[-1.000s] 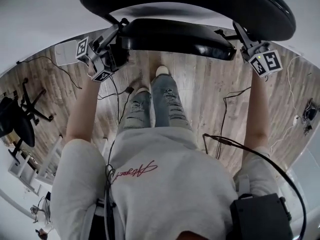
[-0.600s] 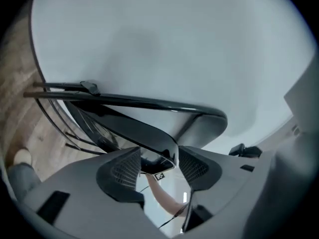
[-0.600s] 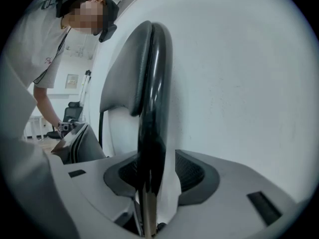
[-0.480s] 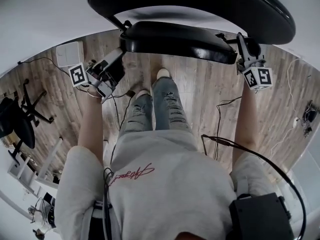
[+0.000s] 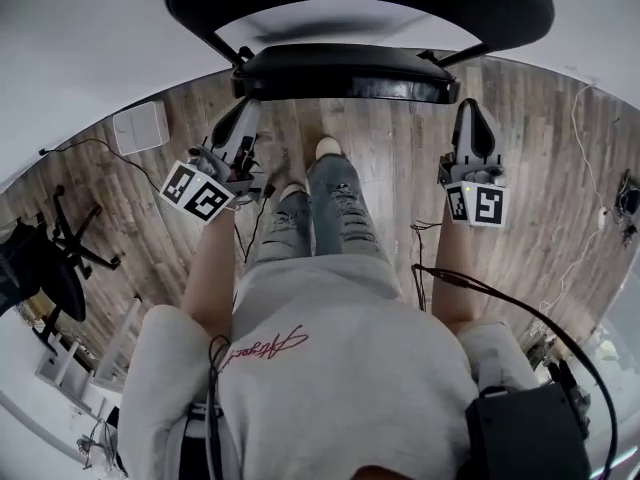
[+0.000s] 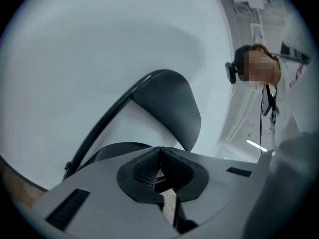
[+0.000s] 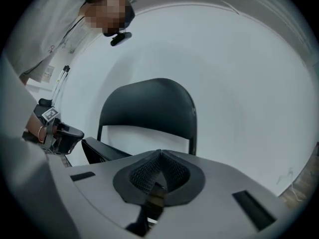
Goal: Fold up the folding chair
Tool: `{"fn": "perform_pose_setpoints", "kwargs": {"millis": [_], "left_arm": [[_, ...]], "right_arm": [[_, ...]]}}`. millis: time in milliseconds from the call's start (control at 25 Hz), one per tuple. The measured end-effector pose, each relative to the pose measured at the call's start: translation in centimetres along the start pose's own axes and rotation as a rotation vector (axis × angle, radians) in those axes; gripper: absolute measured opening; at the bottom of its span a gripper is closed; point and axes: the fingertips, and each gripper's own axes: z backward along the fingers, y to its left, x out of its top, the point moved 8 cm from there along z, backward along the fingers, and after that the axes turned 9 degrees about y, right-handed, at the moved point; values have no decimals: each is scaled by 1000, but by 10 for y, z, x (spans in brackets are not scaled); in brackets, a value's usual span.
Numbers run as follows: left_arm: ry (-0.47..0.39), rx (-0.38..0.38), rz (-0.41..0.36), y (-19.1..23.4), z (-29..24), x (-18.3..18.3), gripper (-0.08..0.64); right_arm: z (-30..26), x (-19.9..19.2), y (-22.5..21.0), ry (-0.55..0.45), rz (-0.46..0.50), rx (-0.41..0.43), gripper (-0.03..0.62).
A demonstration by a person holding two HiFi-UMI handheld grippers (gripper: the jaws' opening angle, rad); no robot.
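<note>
Tongs in both hands are clenched with nothing between them. The left tongs (image 5: 244, 116) have just snapped together, and the left gripper view shows their ribbed pads (image 6: 144, 171) meeting at the tip. The right tongs (image 5: 471, 110) have just closed as well, and their pads (image 7: 147, 176) press together in the right gripper view.

The folding chair (image 5: 350, 78) stands straight ahead of the person on a wooden floor (image 5: 400, 168), close to a white wall (image 5: 80, 38). In the head view its black seat (image 5: 290, 68) turns its front edge toward the person, and the curved backrest (image 5: 500, 3) arcs above it at the top of the frame. The left tongs sit just below the seat's left corner and the right tongs just below its right corner. Both gripper views show the chair out beyond the tips, so neither pair grips it. In the right gripper view the backrest faces the camera upright, with the seat showing as a dark wedge under it to the left.

Each pair carries a marker cube, the left cube (image 5: 197, 190) tilted and the right cube (image 5: 477, 205) nearly square to the camera. The person's legs in torn jeans (image 5: 320, 218) stand between the two arms. Cables (image 5: 100, 148) trail over the floor, a white box (image 5: 140, 128) lies near the wall, and a black office chair (image 5: 45, 248) stands at the left edge.
</note>
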Motion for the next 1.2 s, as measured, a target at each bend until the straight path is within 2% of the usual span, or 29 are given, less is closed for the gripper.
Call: {"fn": "perform_pose_setpoints", "kwargs": {"millis": [120, 280, 400, 480, 640, 920, 1040, 1200], "left_arm": [[-15, 19, -125, -23, -22, 7, 17], [-24, 76, -314, -54, -36, 11, 17], [-34, 71, -404, -84, -37, 19, 17], [-77, 73, -432, -107, -31, 32, 17], [-159, 53, -475, -152, -19, 62, 17], [-217, -3, -549, -209, 4, 91, 17], [-248, -33, -570, -232, 19, 96, 17], [-273, -84, -553, -251, 43, 99, 17]], "right_arm": [[-2, 19, 47, -40, 10, -5, 17], [-5, 49, 93, -106, -37, 83, 17], [-2, 76, 115, -151, -54, 112, 17], [7, 99, 125, -195, -59, 115, 17], [24, 139, 140, -254, -1, 112, 17], [68, 196, 174, -362, 52, 117, 17], [88, 212, 188, -399, 96, 103, 18], [108, 218, 201, -418, 105, 88, 18]]}}
